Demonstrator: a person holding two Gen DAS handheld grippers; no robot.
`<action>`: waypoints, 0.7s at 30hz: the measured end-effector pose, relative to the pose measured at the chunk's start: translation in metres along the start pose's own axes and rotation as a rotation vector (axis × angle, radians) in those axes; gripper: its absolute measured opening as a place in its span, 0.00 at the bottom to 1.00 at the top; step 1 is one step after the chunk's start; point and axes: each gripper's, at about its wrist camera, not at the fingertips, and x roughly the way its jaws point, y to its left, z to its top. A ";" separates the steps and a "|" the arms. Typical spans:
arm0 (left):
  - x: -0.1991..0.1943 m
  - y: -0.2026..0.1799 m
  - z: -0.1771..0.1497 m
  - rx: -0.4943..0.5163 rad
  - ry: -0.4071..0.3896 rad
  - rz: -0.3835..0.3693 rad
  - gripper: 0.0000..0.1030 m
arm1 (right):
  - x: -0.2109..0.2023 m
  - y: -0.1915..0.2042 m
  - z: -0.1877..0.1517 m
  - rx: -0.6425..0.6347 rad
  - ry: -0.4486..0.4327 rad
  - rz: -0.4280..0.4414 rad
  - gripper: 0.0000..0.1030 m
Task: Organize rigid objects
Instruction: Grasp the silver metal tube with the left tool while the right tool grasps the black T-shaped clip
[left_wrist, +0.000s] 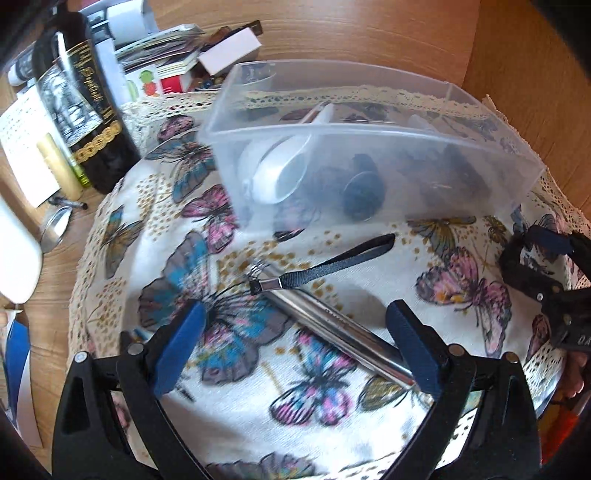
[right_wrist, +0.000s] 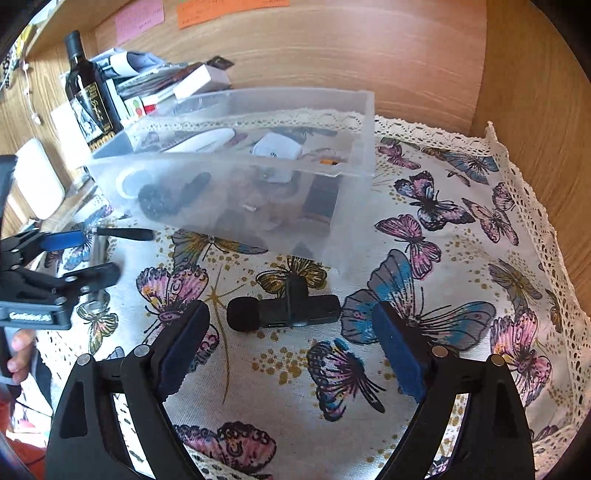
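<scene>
A silver metal tube with a black wrist strap (left_wrist: 332, 317) lies on the butterfly cloth, between the fingers of my open left gripper (left_wrist: 299, 317). A small black clip microphone with a foam tip (right_wrist: 282, 314) lies on the cloth just ahead of my open right gripper (right_wrist: 291, 317). A clear plastic box (left_wrist: 369, 125) stands behind both and holds white and dark small items; it also shows in the right wrist view (right_wrist: 236, 162). The right gripper shows at the right edge of the left wrist view (left_wrist: 535, 258), and the left gripper at the left edge of the right wrist view (right_wrist: 74, 254).
A dark bottle (left_wrist: 88, 122) with gold lettering, stacked boxes and papers (left_wrist: 177, 55) stand at the back left; the bottle also shows in the right wrist view (right_wrist: 88, 96). Wooden walls (right_wrist: 535, 110) close the back and right. The lace-edged cloth (right_wrist: 480, 258) covers the wooden desk.
</scene>
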 end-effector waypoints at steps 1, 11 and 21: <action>-0.003 0.002 -0.003 0.002 -0.001 0.003 0.91 | 0.000 0.001 0.000 0.000 -0.001 0.006 0.85; -0.014 0.003 -0.011 0.033 -0.038 -0.029 0.34 | 0.006 0.006 0.003 -0.007 0.004 -0.022 0.56; -0.036 -0.004 -0.019 0.035 -0.117 0.004 0.15 | -0.025 0.002 0.003 0.052 -0.106 -0.037 0.55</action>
